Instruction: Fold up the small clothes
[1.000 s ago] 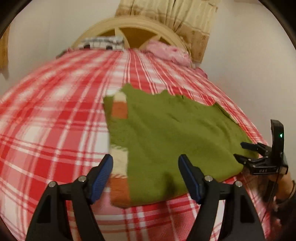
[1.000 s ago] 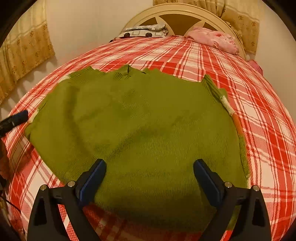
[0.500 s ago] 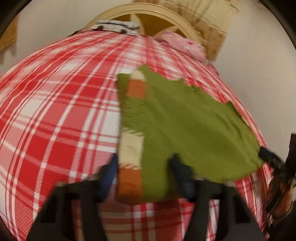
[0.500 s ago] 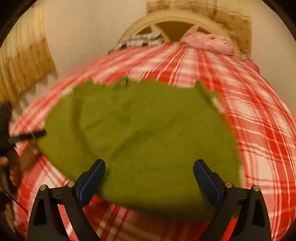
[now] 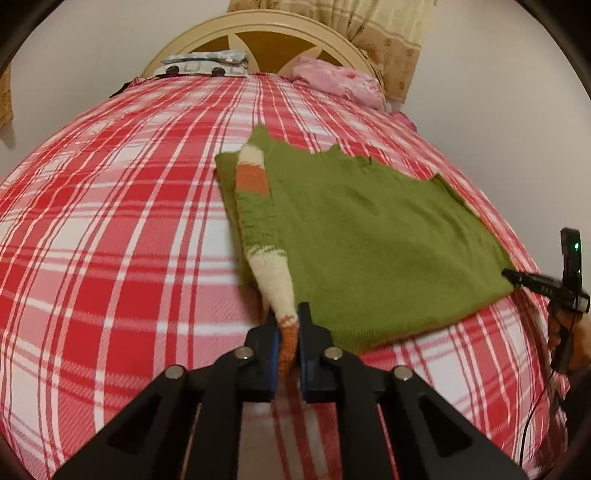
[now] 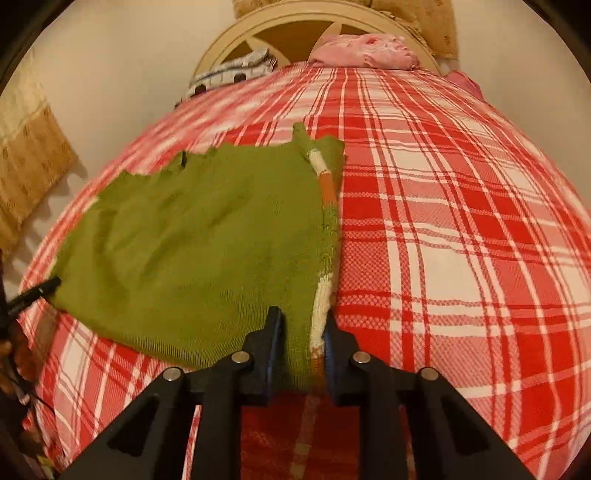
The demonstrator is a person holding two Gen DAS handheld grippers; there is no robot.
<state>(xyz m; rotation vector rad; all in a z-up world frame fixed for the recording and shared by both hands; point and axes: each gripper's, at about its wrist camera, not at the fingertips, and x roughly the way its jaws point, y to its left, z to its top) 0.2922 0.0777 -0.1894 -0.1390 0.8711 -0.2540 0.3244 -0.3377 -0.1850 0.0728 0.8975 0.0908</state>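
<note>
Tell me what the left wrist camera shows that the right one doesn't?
Left only: the left gripper clamped on a striped sleeve cuff. Right only: the right gripper, its jaws just closed further, pinching the green sweater by its hem. Both: the sweater, the plaid bedcover, the headboard, a pink cloth, and the other gripper's tip at the sweater's far corner.

A small olive-green knitted sweater lies flat on the red-and-white plaid bedspread, its neckline toward the headboard end and its hem toward the foot edge. One sleeve, banded in cream, orange and green, is folded in along the body's side edge. Its orange cuff end is drawn up off the bedspread near the hem corner.
</note>
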